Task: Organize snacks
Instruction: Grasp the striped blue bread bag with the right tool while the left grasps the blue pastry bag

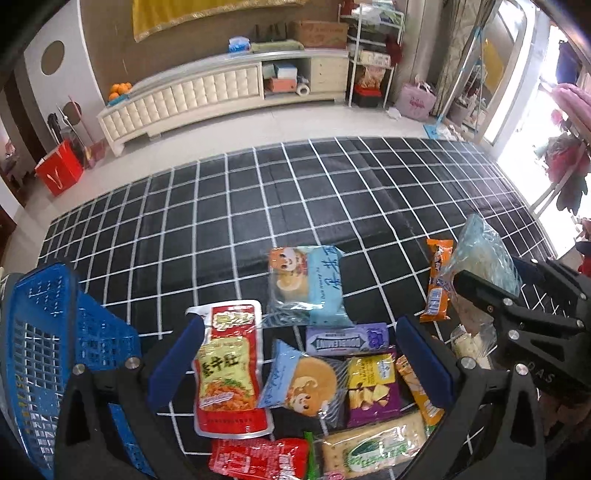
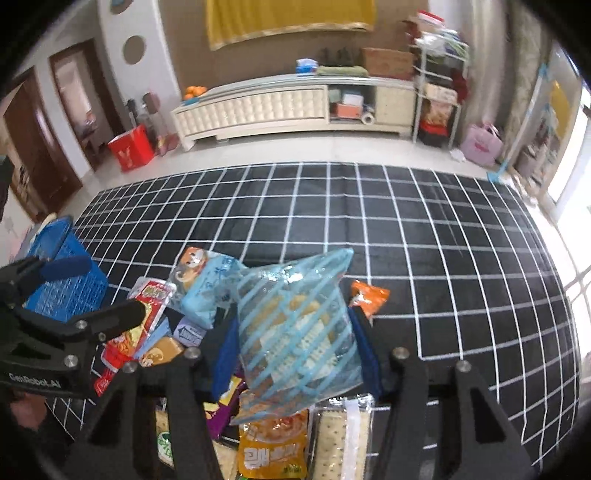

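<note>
Left wrist view shows a black mat with a white grid on a pale tiled floor, before a cream cabinet and a yellow cloth on the wall. Snack packets lie clustered on the mat's near edge, a blue basket beside them. The left gripper hangs spread above them. The right gripper pinches a striped clear bag above the pile.
</note>
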